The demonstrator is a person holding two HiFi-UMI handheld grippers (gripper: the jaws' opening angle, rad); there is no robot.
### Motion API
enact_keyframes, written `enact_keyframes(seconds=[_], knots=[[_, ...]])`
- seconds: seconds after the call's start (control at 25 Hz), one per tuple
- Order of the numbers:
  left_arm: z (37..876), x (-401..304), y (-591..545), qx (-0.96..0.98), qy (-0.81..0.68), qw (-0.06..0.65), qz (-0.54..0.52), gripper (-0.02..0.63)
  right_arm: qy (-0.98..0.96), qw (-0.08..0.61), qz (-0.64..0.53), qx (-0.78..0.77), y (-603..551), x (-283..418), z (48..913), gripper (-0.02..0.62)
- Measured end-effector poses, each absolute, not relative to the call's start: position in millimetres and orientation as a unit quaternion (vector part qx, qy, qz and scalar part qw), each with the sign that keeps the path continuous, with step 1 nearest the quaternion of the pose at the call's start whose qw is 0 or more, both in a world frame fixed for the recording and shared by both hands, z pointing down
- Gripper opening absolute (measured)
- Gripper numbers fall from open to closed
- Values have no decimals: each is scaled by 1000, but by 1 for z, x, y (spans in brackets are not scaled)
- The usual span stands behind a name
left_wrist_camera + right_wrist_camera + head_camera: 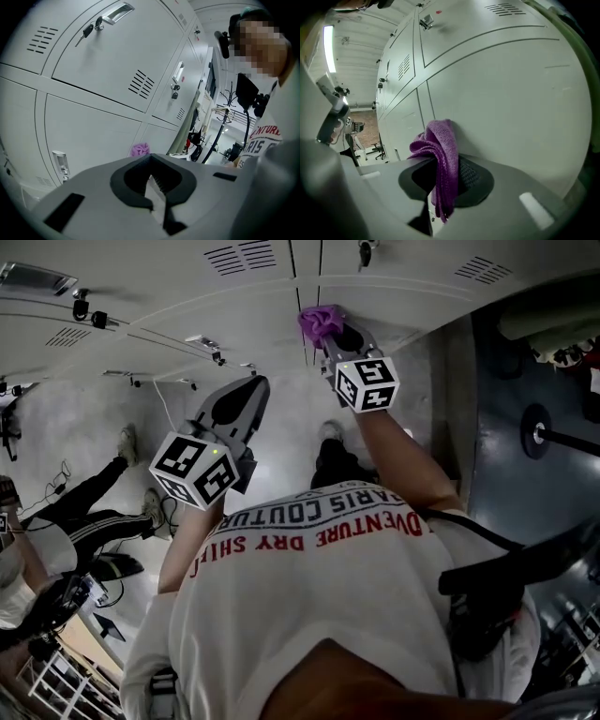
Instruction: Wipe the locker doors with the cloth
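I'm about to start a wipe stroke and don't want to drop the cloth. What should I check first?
1. Purple cloth gripped by right gripper: ok, jaws shut on it.
2. Cloth against locker door: ok, its top appears to touch the panel.
3. Cloth spread flat: not ok, it is bunched.
4. Left gripper out of the way: ok, shut, empty, held off the doors.
5. Door latched: cannot tell.
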State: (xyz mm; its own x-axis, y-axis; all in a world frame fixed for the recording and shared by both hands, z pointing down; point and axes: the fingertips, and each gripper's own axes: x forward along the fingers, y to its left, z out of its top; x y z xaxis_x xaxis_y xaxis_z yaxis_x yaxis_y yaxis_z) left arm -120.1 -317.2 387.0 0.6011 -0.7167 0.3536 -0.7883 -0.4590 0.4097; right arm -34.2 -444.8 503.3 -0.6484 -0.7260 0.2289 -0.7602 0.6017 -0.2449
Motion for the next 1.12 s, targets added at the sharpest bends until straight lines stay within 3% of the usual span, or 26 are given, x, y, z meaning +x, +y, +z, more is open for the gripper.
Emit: enact_keyframes(seconds=[0.48,1.12], knots=[[390,-107,-321,859,-426,276,69,0,-882,52,147,445,-449,-11,500,58],[399,-58,-331,880,-376,279,83,0,-815,45,133,562,-470,144,502,58]])
